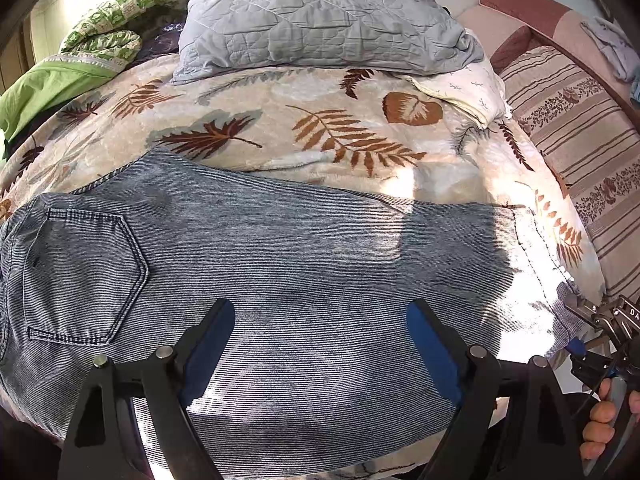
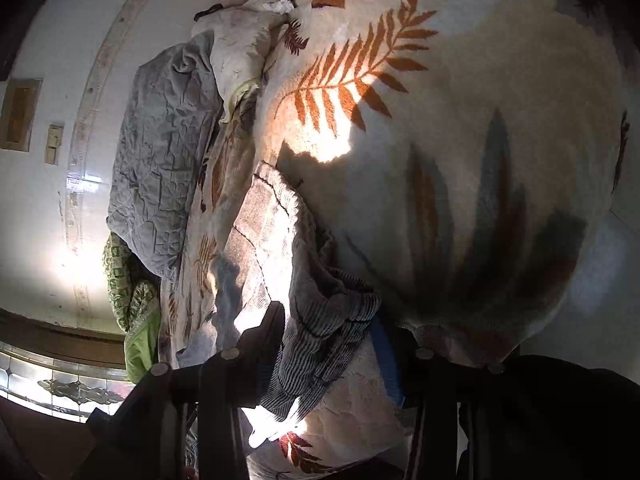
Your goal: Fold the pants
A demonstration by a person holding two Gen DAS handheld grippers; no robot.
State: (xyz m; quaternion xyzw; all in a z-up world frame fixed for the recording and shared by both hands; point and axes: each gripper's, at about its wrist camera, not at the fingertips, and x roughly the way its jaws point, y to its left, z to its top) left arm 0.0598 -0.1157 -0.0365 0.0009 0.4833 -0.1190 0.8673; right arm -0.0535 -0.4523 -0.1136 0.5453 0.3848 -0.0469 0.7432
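A bed (image 1: 280, 92) filled the room's middle, covered by a cream blanket with a leaf print (image 1: 340, 128); a grey quilted pillow (image 1: 320, 16) lay at its far side; no boxes, baskets or other containers were in sight. The pants (image 1: 280, 248), striped blue denim, lay flat across the near side of the blanket, back pocket up, apparently already doubled leg over leg. The left gripper (image 1: 320, 344) hovered over the middle of the cloth, its fingers (image 1: 212, 344) spread wide and holding nothing. The right gripper (image 2: 332, 340) sat at the hem end, fingers half closed with bunched cloth between them; whether the pads actually pressed it I could not tell. The step seemed to be taking hold of the hem; next, a firm pinch through both layers, then carrying that end toward the waistband.
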